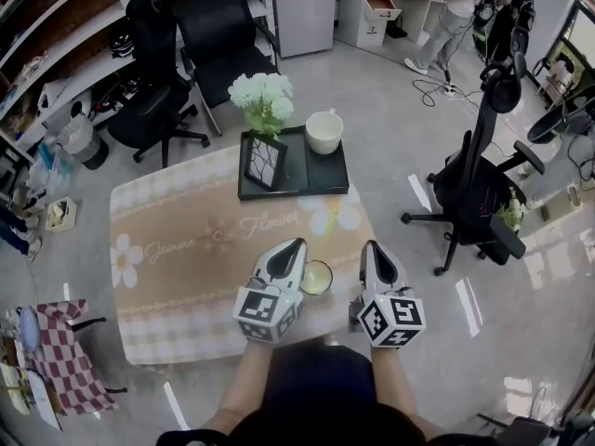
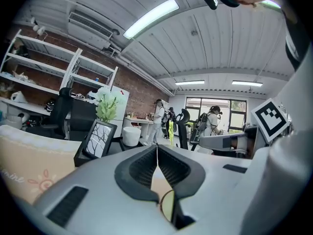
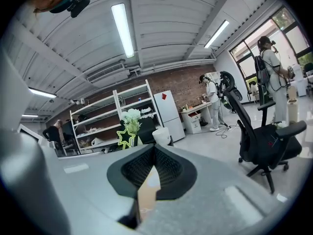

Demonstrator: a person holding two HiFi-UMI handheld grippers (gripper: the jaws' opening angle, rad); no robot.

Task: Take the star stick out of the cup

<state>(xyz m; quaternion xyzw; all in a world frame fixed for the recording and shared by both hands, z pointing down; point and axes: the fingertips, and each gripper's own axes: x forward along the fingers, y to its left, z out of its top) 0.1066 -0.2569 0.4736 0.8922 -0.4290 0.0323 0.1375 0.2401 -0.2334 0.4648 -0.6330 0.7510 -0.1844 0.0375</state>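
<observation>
Left gripper (image 1: pixel 295 246) and right gripper (image 1: pixel 375 247) found clenched, pads meeting, nothing held. No step completed: star stick (image 3: pixel 126 137) seen upright, judged still in cup (image 1: pixel 316 277), set between grippers on tablecloth (image 1: pixel 186 240). Grasp and lift outstanding. Cup: clear greenish glass, round rim. Star: flat, five-pointed, yellow-green outline, dark centre.
</observation>
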